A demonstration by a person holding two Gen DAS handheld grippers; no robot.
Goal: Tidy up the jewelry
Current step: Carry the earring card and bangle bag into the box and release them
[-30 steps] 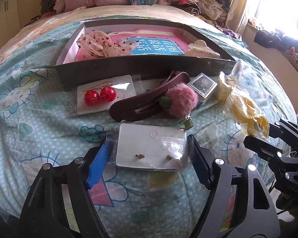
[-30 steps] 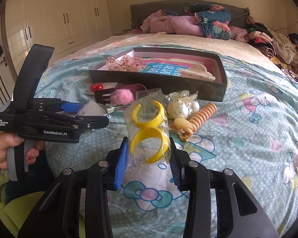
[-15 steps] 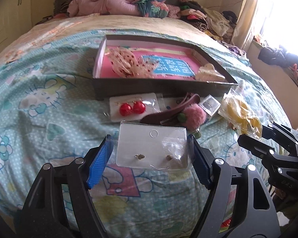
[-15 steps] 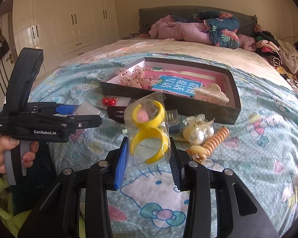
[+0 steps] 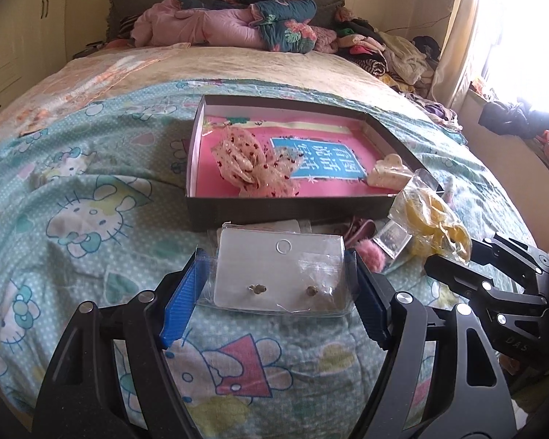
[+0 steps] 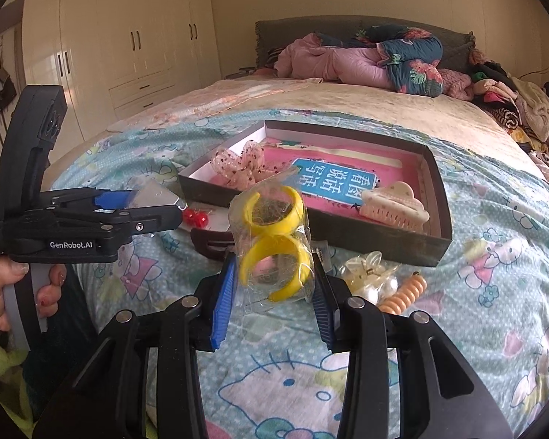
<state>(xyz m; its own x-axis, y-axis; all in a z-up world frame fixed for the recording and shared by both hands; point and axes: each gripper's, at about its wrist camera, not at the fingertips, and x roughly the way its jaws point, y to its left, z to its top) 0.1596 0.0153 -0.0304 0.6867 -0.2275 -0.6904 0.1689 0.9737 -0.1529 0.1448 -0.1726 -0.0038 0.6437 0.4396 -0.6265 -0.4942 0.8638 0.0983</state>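
My left gripper (image 5: pixel 276 285) is shut on a clear bag holding a white earring card (image 5: pixel 279 270) with two small studs, held above the bedspread in front of the dark box (image 5: pixel 285 212). My right gripper (image 6: pixel 274 281) is shut on a clear bag of yellow cuff rings (image 6: pixel 272 236), also lifted, just in front of the box (image 6: pixel 384 237). The box holds a pink book, a dotted fabric bow (image 5: pixel 252 162) and a cream claw clip (image 6: pixel 393 205). Each gripper shows in the other's view: the right gripper (image 5: pixel 486 274) and the left gripper (image 6: pixel 91 219).
On the bedspread before the box lie red ball earrings (image 6: pixel 195 217), a dark hair clip with a pink pompom (image 5: pixel 371 254), a small silver packet (image 5: pixel 391 239), a pearl clip bag (image 6: pixel 369 274) and an orange spiral tie (image 6: pixel 402 292). Clothes are piled at the bed's head.
Both grippers have lifted higher and moved toward the box with their bags still held. The loose items on the bedspread have not moved.
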